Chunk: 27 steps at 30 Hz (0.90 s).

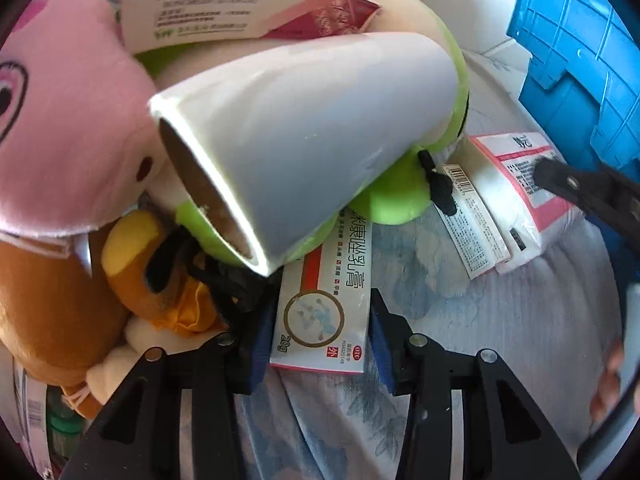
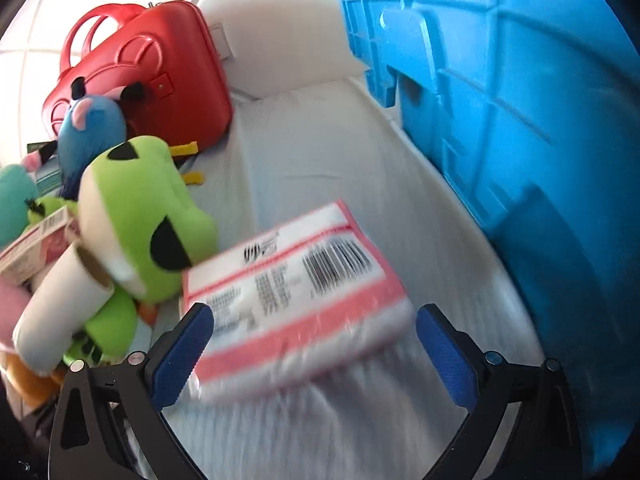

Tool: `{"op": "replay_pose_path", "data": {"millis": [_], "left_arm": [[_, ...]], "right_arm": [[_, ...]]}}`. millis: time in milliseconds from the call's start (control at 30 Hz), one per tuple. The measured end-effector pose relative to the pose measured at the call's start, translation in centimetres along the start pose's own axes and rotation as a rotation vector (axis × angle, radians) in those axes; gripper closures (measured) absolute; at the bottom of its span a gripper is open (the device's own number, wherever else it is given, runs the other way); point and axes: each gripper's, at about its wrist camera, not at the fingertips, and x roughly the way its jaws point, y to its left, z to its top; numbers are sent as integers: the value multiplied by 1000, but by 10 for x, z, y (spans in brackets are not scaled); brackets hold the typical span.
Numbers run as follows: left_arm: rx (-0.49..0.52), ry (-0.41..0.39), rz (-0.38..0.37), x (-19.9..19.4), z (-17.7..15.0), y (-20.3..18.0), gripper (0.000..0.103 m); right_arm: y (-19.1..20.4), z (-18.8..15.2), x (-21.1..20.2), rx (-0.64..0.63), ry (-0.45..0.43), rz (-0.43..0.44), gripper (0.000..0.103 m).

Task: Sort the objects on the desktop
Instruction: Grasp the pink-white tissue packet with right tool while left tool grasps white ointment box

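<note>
1. Pale cloth-covered surface (image 2: pixel 320 152); blue crate (image 2: pixel 520 120) far right.
2. Left: pink plush (image 1: pixel 60 120), white roll (image 1: pixel 304 152) lying on green plush (image 2: pixel 144 216).
3. Left gripper (image 1: pixel 316 336): fingers clamped on ointment box (image 1: pixel 324 308), near centre.
4. Right gripper (image 2: pixel 314 344): fingers apart, straddling tissue pack (image 2: pixel 296 300) without touching it.

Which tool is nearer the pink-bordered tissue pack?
Right. The right tool has its open fingers on either side of the tissue pack; the left tool is off to one side, around an ointment box.
</note>
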Motion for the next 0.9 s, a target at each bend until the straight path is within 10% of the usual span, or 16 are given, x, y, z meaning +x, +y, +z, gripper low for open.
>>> {"op": "replay_pose_path", "data": {"millis": [267, 567, 767, 900], "left_arm": [[-17, -15, 0, -3, 5, 6, 60], [9, 20, -9, -53, -72, 26, 60], [-53, 27, 21, -77, -98, 52, 60], [-93, 7, 53, -94, -109, 62, 60]], "right_arm": [[19, -2, 7, -154, 86, 168, 0], [33, -75, -30, -166, 319, 367, 0], [14, -56, -51, -158, 151, 234, 0], [35, -51, -41, -210, 195, 334, 8]]}}
